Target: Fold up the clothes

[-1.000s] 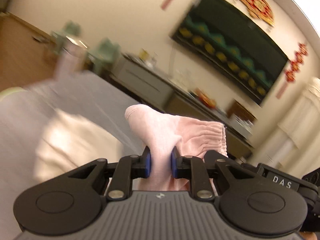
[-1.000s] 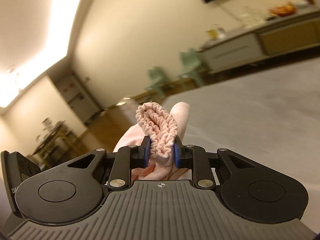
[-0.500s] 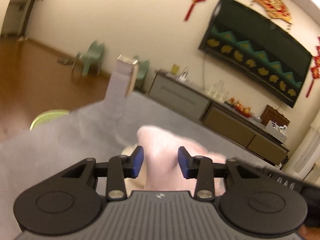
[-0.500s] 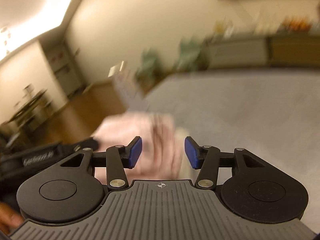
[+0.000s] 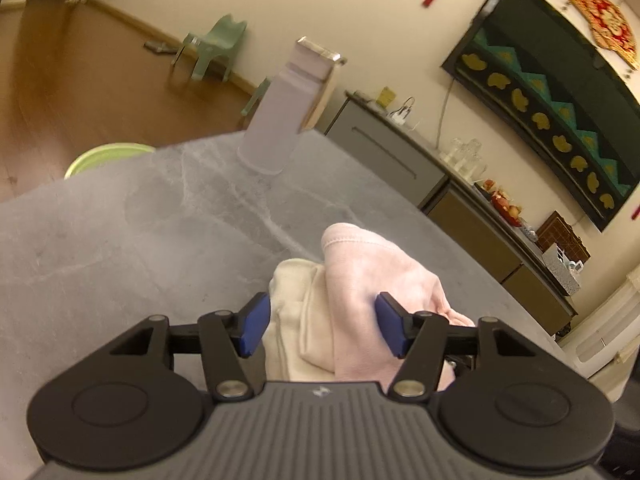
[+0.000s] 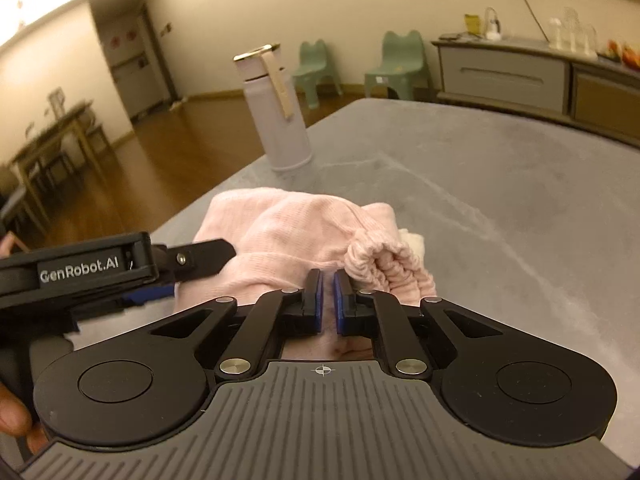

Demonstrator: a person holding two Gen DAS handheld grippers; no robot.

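A crumpled pink garment [image 5: 372, 272] lies on the grey table [image 5: 120, 240], partly over a cream garment [image 5: 296, 320]. My left gripper [image 5: 322, 326] hangs open just above the two, one blue pad on each side, holding nothing. In the right wrist view the pink garment [image 6: 288, 232] shows its gathered elastic waistband [image 6: 384, 264], with a bit of the cream garment [image 6: 414, 240] behind it. My right gripper [image 6: 328, 304] is shut just above the pink cloth, nothing visibly between its pads. The left gripper [image 6: 192, 272] reaches in from the left, open over the cloth.
A tall pale bottle [image 6: 280, 112] with a strap stands near the table's far edge [image 6: 248, 168], behind the clothes. A green basket [image 5: 104, 156] sits on the floor beyond the table. Green chairs [image 6: 400, 60] and a low cabinet [image 6: 500, 72] line the wall. A hand [image 6: 12, 420] holds the left gripper.
Both grippers let go of the pink garment, which dropped onto the table over the cream one. The left opened wide; the right opened, then closed to shut.
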